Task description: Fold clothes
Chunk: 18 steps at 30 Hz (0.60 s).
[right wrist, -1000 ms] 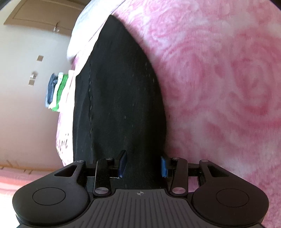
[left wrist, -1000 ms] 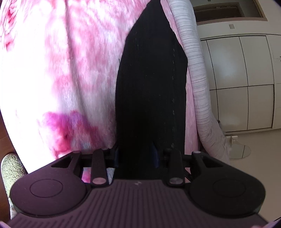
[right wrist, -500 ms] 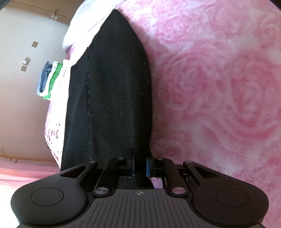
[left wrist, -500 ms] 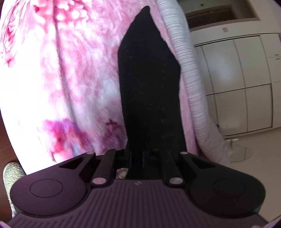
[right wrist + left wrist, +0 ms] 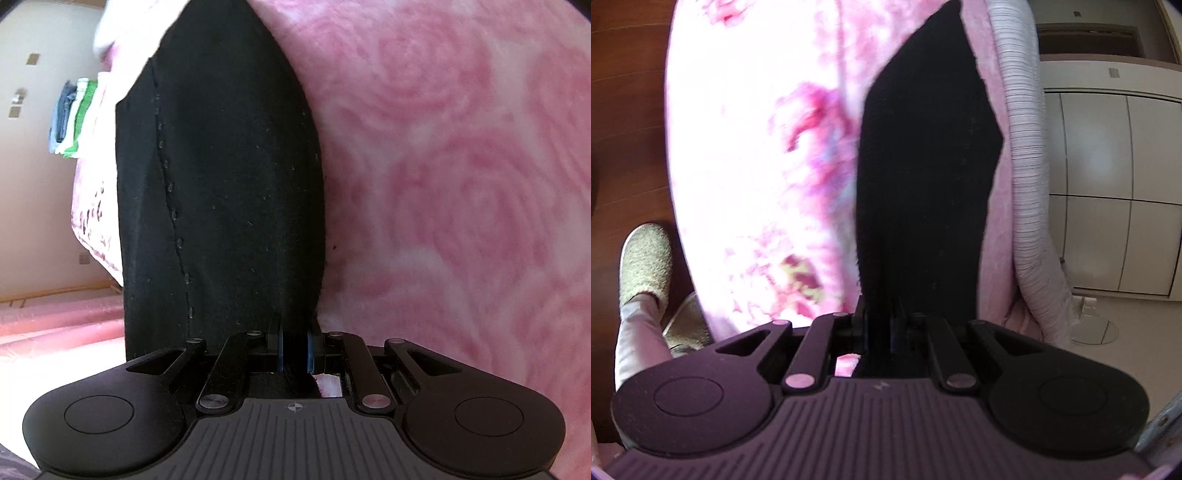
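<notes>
A black garment (image 5: 923,177) lies stretched over a pink flowered blanket (image 5: 757,166). My left gripper (image 5: 877,326) is shut on its near edge, and the cloth runs away from the jaws toward the far end. In the right wrist view the same black garment (image 5: 221,192) shows a stitched seam down its left side. My right gripper (image 5: 294,349) is shut on its near edge, with cloth pinched between the blue pads (image 5: 311,350). The blanket (image 5: 461,184) fills the right of that view.
A ribbed white bed edge (image 5: 1027,166) borders the blanket, with white cabinet doors (image 5: 1115,192) behind. A slippered foot (image 5: 646,262) stands on the dark wood floor at left. A stack of folded clothes (image 5: 72,116) sits at the far end of the bed.
Both grippers closed on the garment's near edge, from open a second ago. The left one has since pulled back and up, bringing the floor and foot into view.
</notes>
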Tool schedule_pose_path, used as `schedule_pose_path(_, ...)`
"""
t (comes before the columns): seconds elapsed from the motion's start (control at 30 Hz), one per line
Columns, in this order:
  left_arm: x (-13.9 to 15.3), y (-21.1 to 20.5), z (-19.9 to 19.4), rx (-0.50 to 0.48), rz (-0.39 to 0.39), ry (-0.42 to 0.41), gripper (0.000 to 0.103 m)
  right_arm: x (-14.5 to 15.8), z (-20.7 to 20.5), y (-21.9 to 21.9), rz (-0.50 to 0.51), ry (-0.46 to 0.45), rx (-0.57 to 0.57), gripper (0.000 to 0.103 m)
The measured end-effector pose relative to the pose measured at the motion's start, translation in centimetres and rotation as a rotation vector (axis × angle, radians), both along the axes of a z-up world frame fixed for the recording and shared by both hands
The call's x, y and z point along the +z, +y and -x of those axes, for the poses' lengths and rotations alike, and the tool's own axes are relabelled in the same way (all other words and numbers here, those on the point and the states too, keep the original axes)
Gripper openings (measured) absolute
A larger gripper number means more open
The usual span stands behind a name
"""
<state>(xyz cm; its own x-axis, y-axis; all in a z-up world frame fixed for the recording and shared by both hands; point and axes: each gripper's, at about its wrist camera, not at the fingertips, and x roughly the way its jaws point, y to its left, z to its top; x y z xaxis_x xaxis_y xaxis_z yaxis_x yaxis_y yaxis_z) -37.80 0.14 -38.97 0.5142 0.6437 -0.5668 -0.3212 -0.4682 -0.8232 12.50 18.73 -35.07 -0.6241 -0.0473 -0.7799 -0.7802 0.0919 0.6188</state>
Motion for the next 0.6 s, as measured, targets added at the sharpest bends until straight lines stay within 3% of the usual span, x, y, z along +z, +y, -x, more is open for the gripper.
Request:
schedule_pose_path(0.07,1.4,1.5,0.6,0.000,-0.031,0.000,0.007,1.4,0.8,2.0,-0.027,0.025,0.003,0.009)
schedule_pose_path(0.17,4.1,6.5,2.6,0.004,-0.150,0.026,0.007,4.3,2.7,6.1,-0.124,0.074,0.030,0.009)
schedule_pose_path(0.3,5.5,13.7,5.7,0.102,-0.221,0.071,0.012,7.7,5.9,13.1,-0.320,0.115,-0.019,0.010)
schedule_pose_path(0.33,5.5,15.3,6.6,0.143,-0.222,0.074,0.018,8.2,6.8,14.9,-0.366,0.121,-0.046,0.011)
schedule_pose_path(0.37,5.6,16.4,7.5,0.176,-0.227,0.077,0.026,8.4,7.6,16.9,-0.382,0.125,-0.086,0.015)
schedule_pose_path(0.43,6.1,17.7,9.7,0.218,-0.251,0.098,0.032,8.3,8.9,19.5,-0.426,0.103,-0.123,0.042)
schedule_pose_path(0.5,6.4,18.5,10.7,0.219,-0.246,0.149,0.035,8.3,9.7,21.3,-0.486,0.077,-0.134,0.048)
schedule_pose_path(0.6,4.6,18.0,10.2,0.166,-0.178,0.210,0.036,7.5,10.7,21.8,-0.518,0.026,-0.083,0.049)
